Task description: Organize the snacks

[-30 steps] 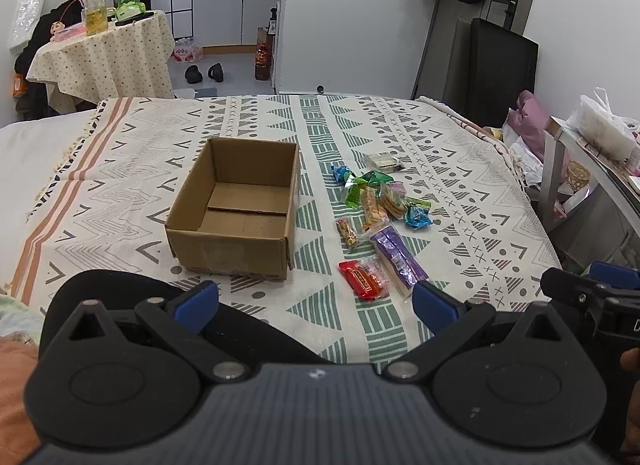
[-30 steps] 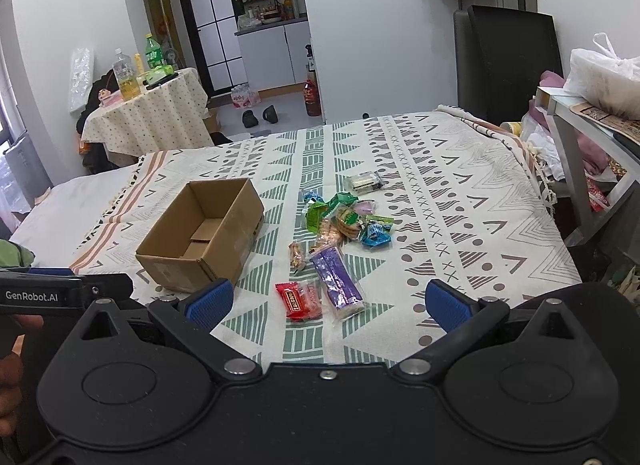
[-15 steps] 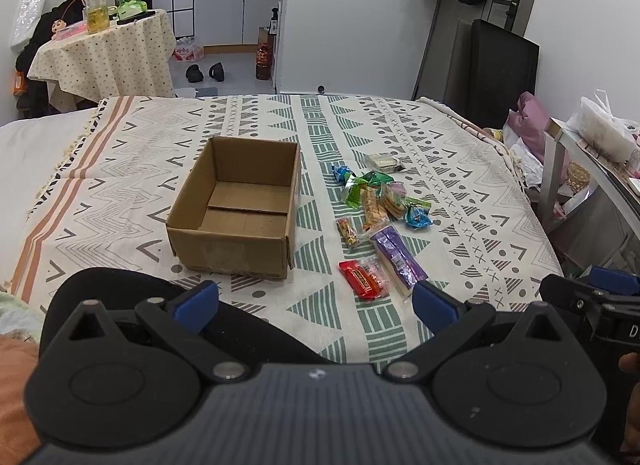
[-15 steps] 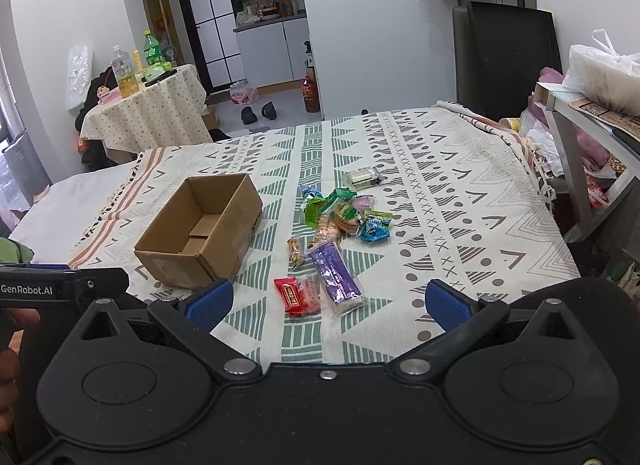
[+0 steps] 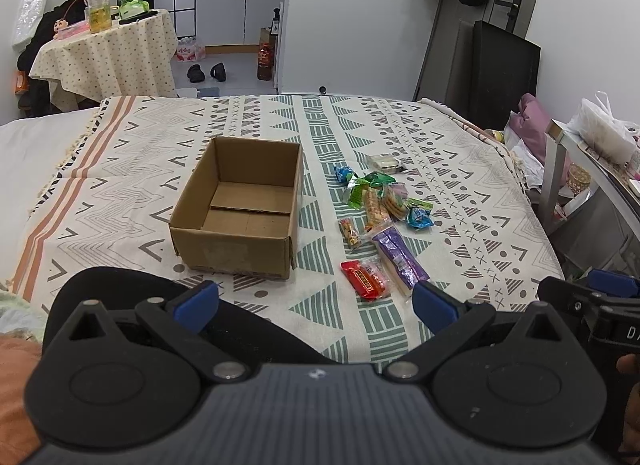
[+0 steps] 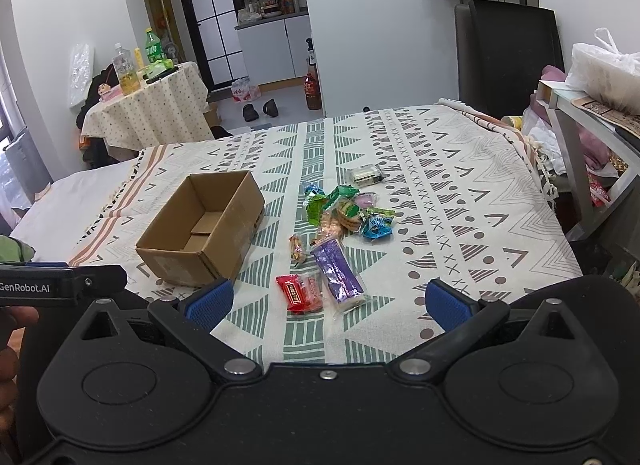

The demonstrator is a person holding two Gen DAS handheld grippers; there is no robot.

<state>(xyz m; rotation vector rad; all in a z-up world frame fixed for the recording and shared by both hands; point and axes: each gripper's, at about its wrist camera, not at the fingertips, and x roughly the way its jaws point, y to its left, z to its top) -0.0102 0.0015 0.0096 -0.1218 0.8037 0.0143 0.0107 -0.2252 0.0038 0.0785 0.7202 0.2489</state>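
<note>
Snacks (image 5: 380,221): a dozen or so wrapped packets, all loose on the patterned cloth (image 5: 460,169) just right of the cardboard box (image 5: 240,213). Box: empty. Nothing stowed; all remains to do. Left gripper (image 5: 316,301) and right gripper (image 6: 328,301): jaws wide, holding nothing, short of the box's near wall.

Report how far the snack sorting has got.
Done: nothing; the cardboard box is empty. In hand: nothing; the left tongs and right tongs are open, short of the snacks. Left: every snack on the patterned cloth beside the box, from the red packet and purple packet to the pale packet farthest back.
</note>
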